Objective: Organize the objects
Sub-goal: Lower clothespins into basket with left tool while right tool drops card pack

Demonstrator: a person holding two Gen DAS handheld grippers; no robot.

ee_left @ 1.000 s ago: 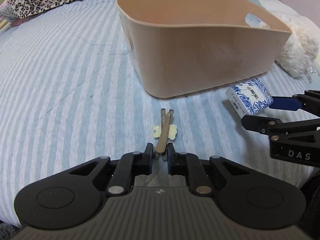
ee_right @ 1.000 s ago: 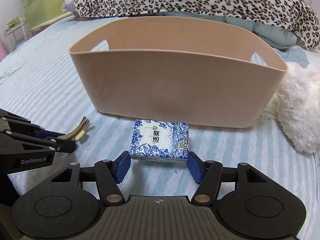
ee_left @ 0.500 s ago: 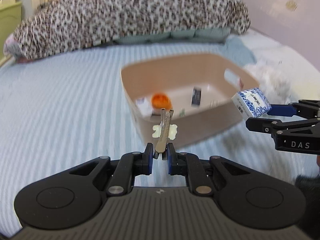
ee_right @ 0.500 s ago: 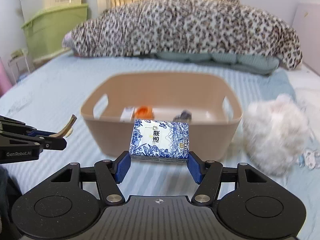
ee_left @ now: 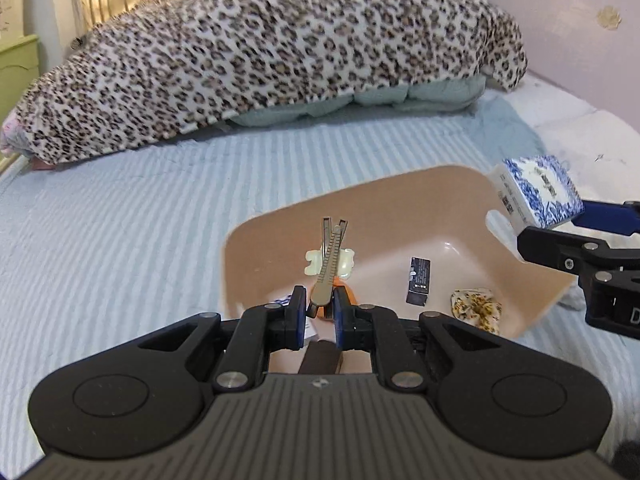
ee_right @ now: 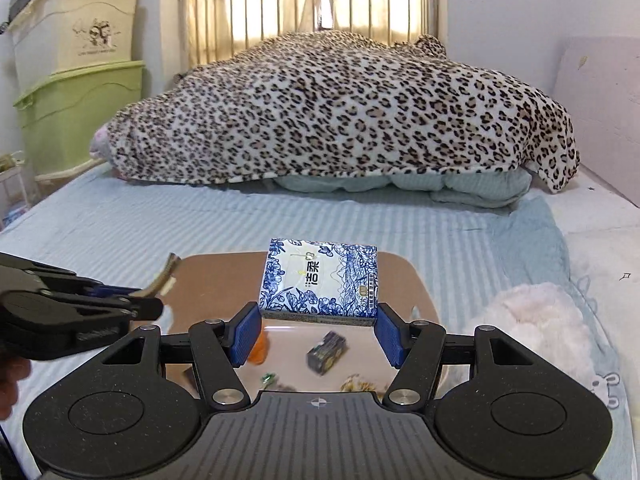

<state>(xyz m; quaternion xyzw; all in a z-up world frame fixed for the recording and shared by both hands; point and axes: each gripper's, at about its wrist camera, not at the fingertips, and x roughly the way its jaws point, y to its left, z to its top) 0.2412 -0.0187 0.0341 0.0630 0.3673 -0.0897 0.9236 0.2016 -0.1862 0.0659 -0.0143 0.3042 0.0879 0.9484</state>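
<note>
The left tongs [ee_left: 320,306] pinch a hair clip [ee_left: 329,266] and the right tongs [ee_right: 316,334] clamp a blue-patterned tissue pack [ee_right: 319,278], both above the tan basket [ee_left: 256,256] holding what looks like a scrunchie [ee_left: 476,306] on the striped bed [ee_left: 120,240].

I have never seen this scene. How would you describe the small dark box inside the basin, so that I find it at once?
On the striped bed sheet stands a beige plastic basin. On its pale floor, right of the middle, lies a small dark box, between an orange item near the left gripper and a floral scrunchie. It alone is black and rectangular, with white print.
</note>
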